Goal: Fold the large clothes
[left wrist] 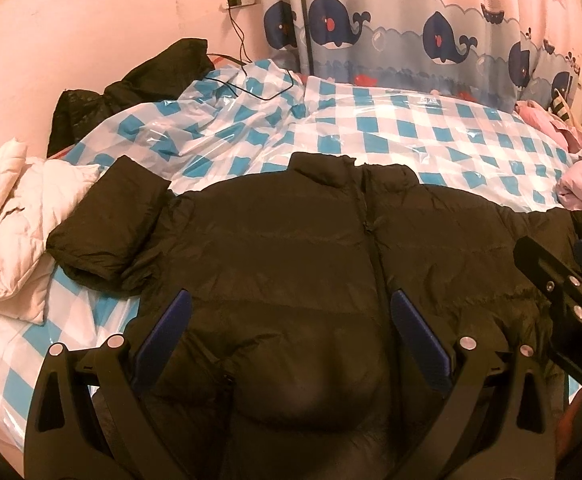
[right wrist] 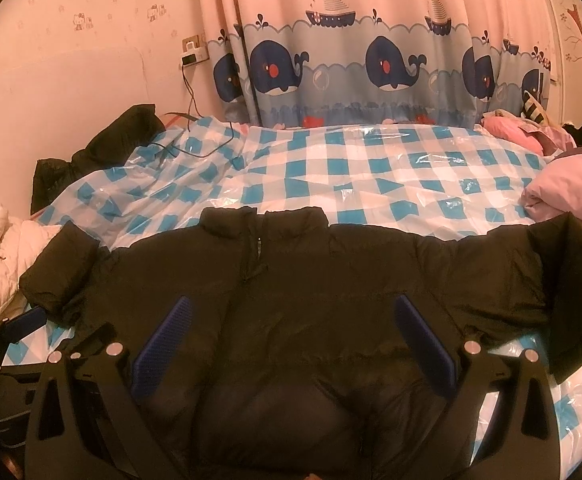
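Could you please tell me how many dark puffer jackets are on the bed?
2: one jacket spread flat before both open grippers, another bunched by the far left wall.

The jacket (left wrist: 291, 248) lies on the bed (left wrist: 411, 136) just ahead of both grippers. A quilt (left wrist: 11, 216) sits to its left, pillows (right wrist: 551, 188) right, the curtain (right wrist: 371, 60) behind.

Left gripper (left wrist: 291, 320) & right gripper (right wrist: 295, 328): black frames, blue ribbed pads (right wrist: 163, 344), silver rivets, white "DAS" lettering
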`<state>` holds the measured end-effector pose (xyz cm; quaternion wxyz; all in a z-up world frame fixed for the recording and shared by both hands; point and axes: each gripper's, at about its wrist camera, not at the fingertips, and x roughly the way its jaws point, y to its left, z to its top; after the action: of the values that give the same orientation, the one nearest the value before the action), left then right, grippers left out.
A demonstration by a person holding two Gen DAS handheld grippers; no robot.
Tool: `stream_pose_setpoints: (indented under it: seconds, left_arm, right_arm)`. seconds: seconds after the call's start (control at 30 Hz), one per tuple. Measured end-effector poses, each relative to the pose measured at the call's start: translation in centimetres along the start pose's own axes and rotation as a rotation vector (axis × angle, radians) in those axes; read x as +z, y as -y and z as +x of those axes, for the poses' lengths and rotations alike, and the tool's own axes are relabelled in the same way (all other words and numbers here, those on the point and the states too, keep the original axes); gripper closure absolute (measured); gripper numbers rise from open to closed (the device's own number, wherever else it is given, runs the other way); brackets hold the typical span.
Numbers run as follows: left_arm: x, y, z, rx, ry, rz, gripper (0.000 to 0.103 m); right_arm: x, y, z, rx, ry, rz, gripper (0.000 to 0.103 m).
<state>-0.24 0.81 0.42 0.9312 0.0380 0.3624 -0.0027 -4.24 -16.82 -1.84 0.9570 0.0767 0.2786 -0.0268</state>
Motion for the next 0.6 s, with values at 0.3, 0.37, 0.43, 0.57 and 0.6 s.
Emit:
stream_pose_setpoints:
  seconds: [0.3,0.37,0.43,0.57,0.6]
  left_arm:
    - [-0.2,0.21,0.19,0.002,-0.004,0.005,0.007]
    - [-0.24,0.19,0.23,0.003,-0.004,0.005,0.007]
    - [-0.21,0.2,0.18,0.002,-0.003,0.005,0.007]
    - [-0.19,0.16,0.19,0.001,-0.003,0.006,0.007]
    - [-0.21,0.15,0.22,0.001,-0.002,0.006,0.007]
  right_arm:
    - [0.03,-0.11,0.04,0.001,-0.006,-0.003,0.005]
    - [0.08,-0.13,0.04,0.002,-0.006,-0.002,0.005]
    - [0.05,-0.14,0.06,0.001,-0.007,-0.002,0.005]
    - [0.06,-0.16,0.08,0.001,-0.007,-0.003,0.005]
    - [-0.04,-0.13,0.09,0.001,-0.007,-0.003,0.005]
